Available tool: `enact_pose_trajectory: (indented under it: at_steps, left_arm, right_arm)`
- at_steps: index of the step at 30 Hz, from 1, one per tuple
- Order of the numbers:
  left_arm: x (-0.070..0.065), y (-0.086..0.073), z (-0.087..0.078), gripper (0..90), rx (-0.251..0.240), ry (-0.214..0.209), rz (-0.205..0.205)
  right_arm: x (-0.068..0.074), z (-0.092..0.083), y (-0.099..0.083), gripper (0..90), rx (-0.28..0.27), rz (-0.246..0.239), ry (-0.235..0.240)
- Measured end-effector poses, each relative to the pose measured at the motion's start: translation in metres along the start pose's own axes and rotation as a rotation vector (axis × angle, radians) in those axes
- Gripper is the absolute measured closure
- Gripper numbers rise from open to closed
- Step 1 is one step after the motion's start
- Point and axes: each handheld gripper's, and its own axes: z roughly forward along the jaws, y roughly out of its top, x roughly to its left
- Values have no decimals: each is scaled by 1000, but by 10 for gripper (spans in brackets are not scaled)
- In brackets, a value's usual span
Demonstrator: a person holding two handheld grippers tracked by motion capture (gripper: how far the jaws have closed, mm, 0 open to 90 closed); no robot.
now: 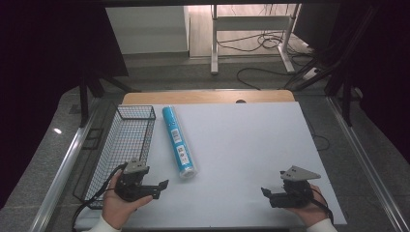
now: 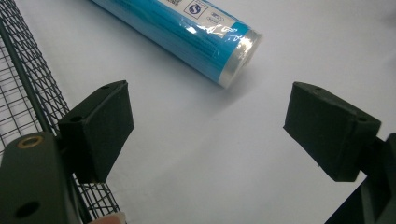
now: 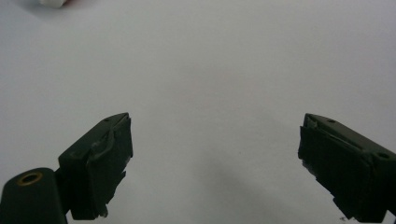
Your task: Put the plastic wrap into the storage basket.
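- A blue plastic-wrapped tube (image 1: 178,141) lies on its side on the white desk (image 1: 241,145), untouched, running from near the far edge back toward the near-left part of the top; its clear-capped end (image 2: 240,56) points at the person.
- Just beside it, along the desk's left edge, stands a black wire basket (image 1: 126,145), and no item can be made out inside it; tube and basket lie close but apart.
- The left gripper (image 1: 159,186) hovers low by the basket's near end, jaws spread well apart with nothing between them; in the left gripper view the tube's end sits ahead of the pads (image 2: 105,126), out of their reach.
- The right gripper (image 1: 267,193) rests near the desk's near-right corner, well apart from the tube, jaws wide and holding nothing over bare white surface (image 3: 201,70).
- Judged from this layout, the work looks barely begun: the tube has yet to be gripped, lifted or placed, and the basket looks the likely destination. Everything from the approach onward remains.
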Motion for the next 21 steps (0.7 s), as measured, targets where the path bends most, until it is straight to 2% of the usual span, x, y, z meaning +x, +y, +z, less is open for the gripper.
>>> enact_pose_trajectory:
  at_steps: [10, 15, 21]
  left_arm:
    - [0, 0, 1, 156, 8, 1, 11]
    - [0, -1, 2, 156, 19, 8, 32]
    - [0, -2, 2, 156, 26, 13, 49]
  right_arm:
    - [-1, 1, 1, 112, 2, 22, 9]
    - [1, 2, 2, 112, 5, 36, 5]
    - [1, 4, 5, 133, 27, 73, 17]
